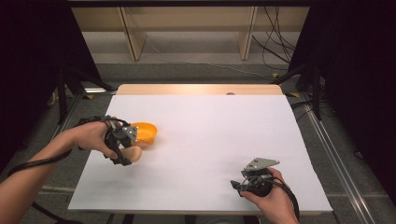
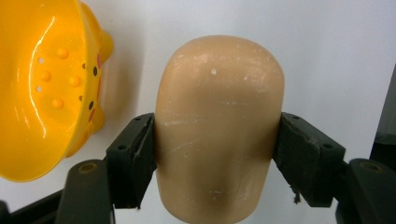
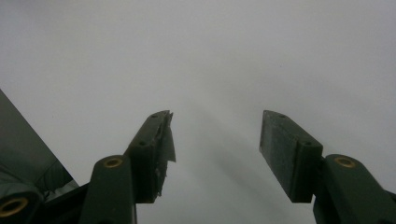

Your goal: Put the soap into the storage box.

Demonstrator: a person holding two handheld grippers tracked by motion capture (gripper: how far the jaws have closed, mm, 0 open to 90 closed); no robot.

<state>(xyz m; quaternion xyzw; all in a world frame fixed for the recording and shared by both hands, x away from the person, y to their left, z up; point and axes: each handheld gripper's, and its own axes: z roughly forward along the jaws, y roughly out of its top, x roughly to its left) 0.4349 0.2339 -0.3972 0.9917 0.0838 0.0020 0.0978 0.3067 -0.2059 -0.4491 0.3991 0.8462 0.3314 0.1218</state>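
A tan, rounded, loaf-shaped block (image 2: 219,126) sits between the jaws of my left gripper (image 2: 215,158), whose pads press on both its sides. In the high view the left gripper (image 1: 125,150) is at the table's left, and the tan block (image 1: 134,153) pokes out to the right of the hand. Just beyond it lies a yellow plastic bowl (image 1: 145,133) with dots and small holes (image 2: 44,84). My right gripper (image 3: 215,144) stands open over the bare white surface with nothing between its jaws; the right gripper (image 1: 238,185) rests near the table's front right.
The white table top (image 1: 210,135) has a wooden strip along its far edge. Beyond it stand wooden shelf legs (image 1: 133,37) and loose cables (image 1: 275,46) on the floor. Dark stands flank the table on both sides.
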